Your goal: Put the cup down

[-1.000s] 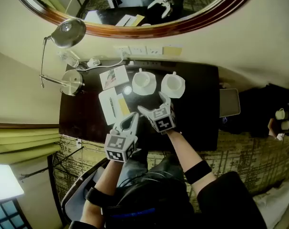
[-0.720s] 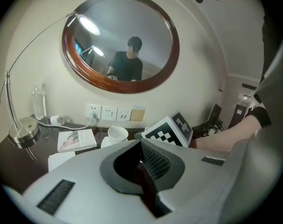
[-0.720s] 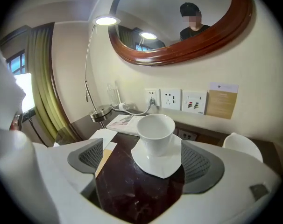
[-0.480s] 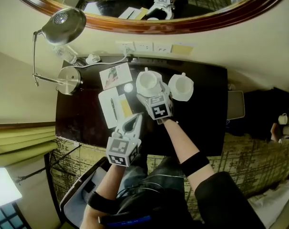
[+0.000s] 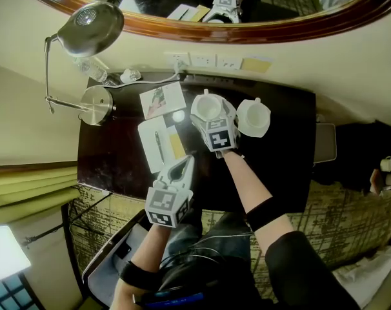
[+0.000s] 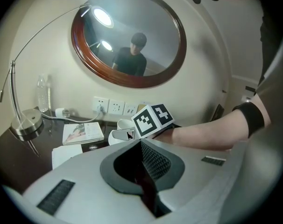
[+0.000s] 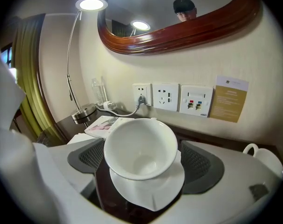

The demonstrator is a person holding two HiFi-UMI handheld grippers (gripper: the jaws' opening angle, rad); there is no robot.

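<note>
Two white cups stand on saucers on the dark table. My right gripper has reached the left cup. In the right gripper view that cup stands on its saucer between the two dark pads, and a thin gap shows on the right side; the jaws are open around it. The second cup stands just to the right, its handle showing in the right gripper view. My left gripper hangs over the table's near edge, shut and empty.
A desk lamp with a round base stands at the table's left. A booklet and a notepad with a pen lie left of the cups. Wall sockets, a plugged cable and a bottle are at the back.
My right gripper has moved away from me to the left cup, and its jaws now stand either side of it. My left gripper has sunk a little.
</note>
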